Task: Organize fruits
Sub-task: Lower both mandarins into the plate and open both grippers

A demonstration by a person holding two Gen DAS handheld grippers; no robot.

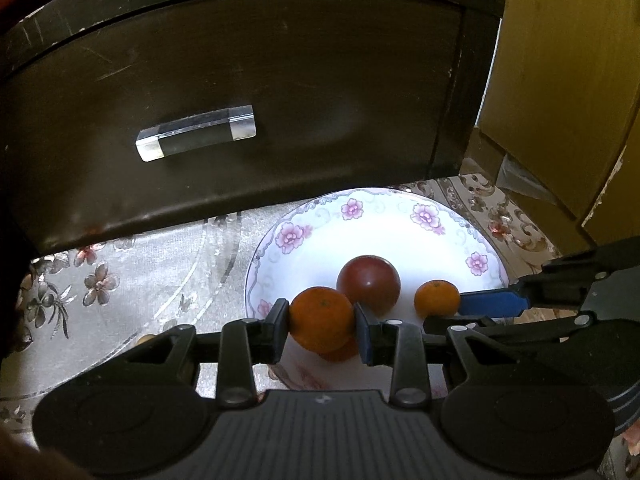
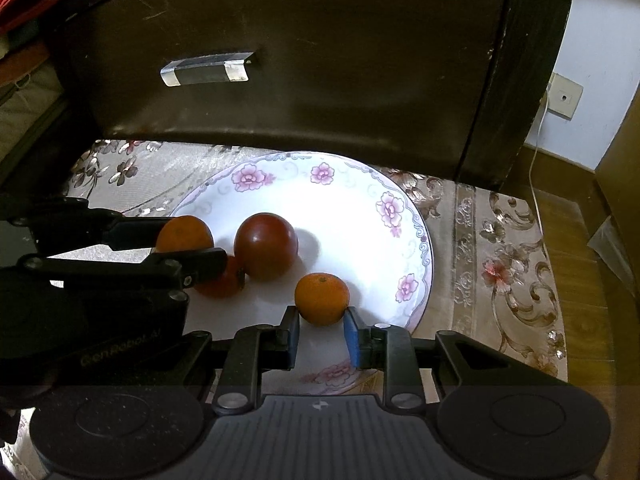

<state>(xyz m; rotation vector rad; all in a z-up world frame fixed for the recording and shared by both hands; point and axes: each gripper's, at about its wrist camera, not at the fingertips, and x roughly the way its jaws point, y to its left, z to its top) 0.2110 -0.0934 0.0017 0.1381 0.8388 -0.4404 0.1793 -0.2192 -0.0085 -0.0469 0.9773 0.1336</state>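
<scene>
My left claw [image 1: 322,320] is clamped on an orange mandarin [image 1: 322,318], one pad pressed to each side of it, above the near-left part of the flowered white plate [image 1: 280,240]. Beneath that mandarin a small red fruit [image 2: 222,282] shows on the plate; I cannot tell whether the two touch. From the right wrist view the same held mandarin [image 2: 184,234] sits between the left claw's black fingers [image 2: 200,264].

My right claw [image 2: 322,334] has its pads standing apart on either side of a second, smaller mandarin [image 2: 322,298]. That fruit rests on the plate [image 2: 352,184] near its right rim, just beyond the fingertips, and I cannot tell whether the pads touch it. In the left wrist view this mandarin [image 1: 437,298] meets the tip of the right claw's blue pad [image 1: 494,303].

A larger dark red round fruit [image 1: 369,285] sits on the plate between the two mandarins, slightly farther away.

The plate lies on a floral cloth [image 2: 500,248]. Behind it, at the far side, stands a dark drawer front [image 1: 240,80] with a clear bar handle [image 1: 196,132].
</scene>
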